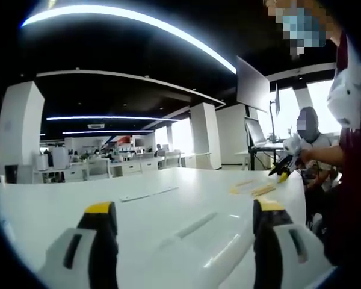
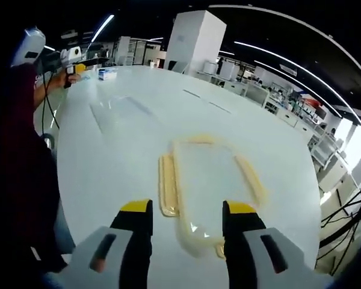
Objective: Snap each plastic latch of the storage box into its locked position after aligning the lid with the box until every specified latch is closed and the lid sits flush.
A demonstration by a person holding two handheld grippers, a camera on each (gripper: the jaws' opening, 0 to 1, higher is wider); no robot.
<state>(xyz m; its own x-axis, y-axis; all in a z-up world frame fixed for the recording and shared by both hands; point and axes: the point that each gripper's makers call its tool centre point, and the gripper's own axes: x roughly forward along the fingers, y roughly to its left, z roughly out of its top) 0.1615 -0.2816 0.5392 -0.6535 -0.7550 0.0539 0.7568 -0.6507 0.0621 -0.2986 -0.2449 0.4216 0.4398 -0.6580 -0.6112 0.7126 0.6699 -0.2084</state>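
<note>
Latches not snapped yet, both claws hovering empty.

Left gripper view: left claw (image 1: 183,223) gapes wide with nothing in it over the white table (image 1: 60,205); the yellowish latches (image 1: 256,189) lie far right. Right gripper view: right claw (image 2: 186,220) is also spread and empty, with the clear storage box lid (image 2: 212,180) just beyond its tips and the side latch (image 2: 167,186) left. I'd square the lid first, then press each latch straight down.

Glossy white table (image 2: 114,150), a clear yellow-latched storage box lid (image 2: 212,180) flat on it.
</note>
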